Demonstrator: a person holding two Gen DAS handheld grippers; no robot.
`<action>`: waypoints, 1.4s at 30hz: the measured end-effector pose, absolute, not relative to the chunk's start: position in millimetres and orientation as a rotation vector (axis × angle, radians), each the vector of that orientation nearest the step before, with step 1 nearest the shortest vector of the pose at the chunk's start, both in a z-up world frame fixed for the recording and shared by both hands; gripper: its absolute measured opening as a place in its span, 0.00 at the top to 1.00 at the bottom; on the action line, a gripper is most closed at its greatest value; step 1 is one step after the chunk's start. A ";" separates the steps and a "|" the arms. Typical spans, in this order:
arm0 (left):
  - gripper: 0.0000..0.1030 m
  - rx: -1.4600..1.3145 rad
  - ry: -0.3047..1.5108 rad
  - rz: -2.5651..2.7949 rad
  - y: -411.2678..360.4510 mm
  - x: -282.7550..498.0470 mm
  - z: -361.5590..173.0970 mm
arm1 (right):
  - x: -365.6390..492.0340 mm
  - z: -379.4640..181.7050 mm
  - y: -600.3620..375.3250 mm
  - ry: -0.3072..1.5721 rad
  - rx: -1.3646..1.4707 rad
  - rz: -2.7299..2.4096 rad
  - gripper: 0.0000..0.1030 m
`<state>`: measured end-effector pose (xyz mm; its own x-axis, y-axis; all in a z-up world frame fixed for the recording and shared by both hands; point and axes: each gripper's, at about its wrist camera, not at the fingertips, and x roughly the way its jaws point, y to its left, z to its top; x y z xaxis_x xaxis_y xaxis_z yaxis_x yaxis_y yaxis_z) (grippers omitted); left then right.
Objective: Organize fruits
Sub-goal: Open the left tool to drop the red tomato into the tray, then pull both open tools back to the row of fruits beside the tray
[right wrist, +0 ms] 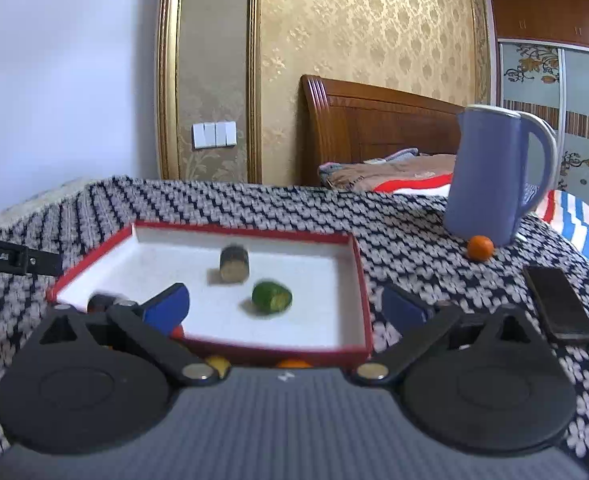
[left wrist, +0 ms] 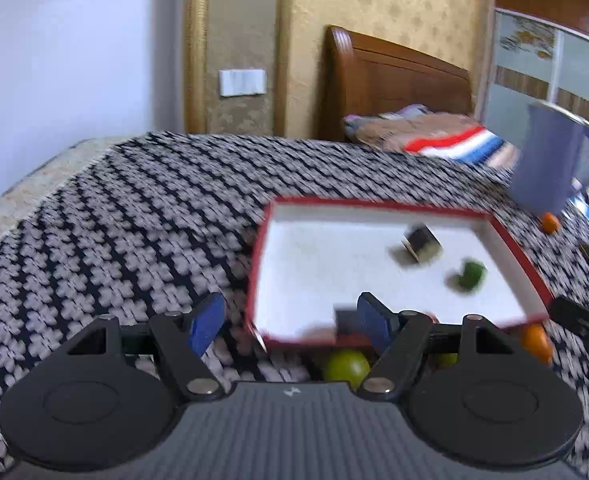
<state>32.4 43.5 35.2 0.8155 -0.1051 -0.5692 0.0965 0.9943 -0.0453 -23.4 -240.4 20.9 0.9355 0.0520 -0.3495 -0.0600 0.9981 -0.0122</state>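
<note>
Right wrist view: the right hand-held gripper (right wrist: 282, 300) is seen with its blue pads spread wide and nothing held between them. Ahead of it a red-rimmed box (right wrist: 360, 280) with a white floor rests on a bed covered by a black-and-white patterned cloth (right wrist: 254, 208). Inside the box a green fruit (right wrist: 272, 298) lies near the middle, and a dark cylindrical piece (right wrist: 234, 264) stands just behind it. A small orange fruit (right wrist: 479, 248) sits on the cloth, touching or just beside the base of a blue jug (right wrist: 490, 176). A dark flat device (right wrist: 558, 304) lies to the right of the box.

From the left wrist view, blurred by motion, the left hand-held gripper (left wrist: 290, 320) is shown partly open and empty. A green fruit (left wrist: 346, 364) and an orange fruit (left wrist: 536, 340) are seen on the cloth just outside the box's near wall (left wrist: 294, 336).
</note>
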 end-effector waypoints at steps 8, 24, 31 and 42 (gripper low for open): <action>0.29 0.013 0.607 -0.073 27.8 14.1 5.8 | -38.3 -6.9 -251.2 0.428 0.014 0.034 0.00; 0.30 -0.045 0.690 -0.135 22.0 32.0 -13.1 | -28.5 -18.6 -253.0 0.477 -0.070 0.041 0.12; 0.42 -0.037 0.714 -0.135 14.2 40.4 -17.3 | -29.8 -18.6 -253.9 0.482 -0.088 0.036 0.12; 0.56 -0.031 0.719 -0.112 13.3 47.7 -23.3 | -25.3 -22.0 -245.1 0.516 -0.169 0.065 0.22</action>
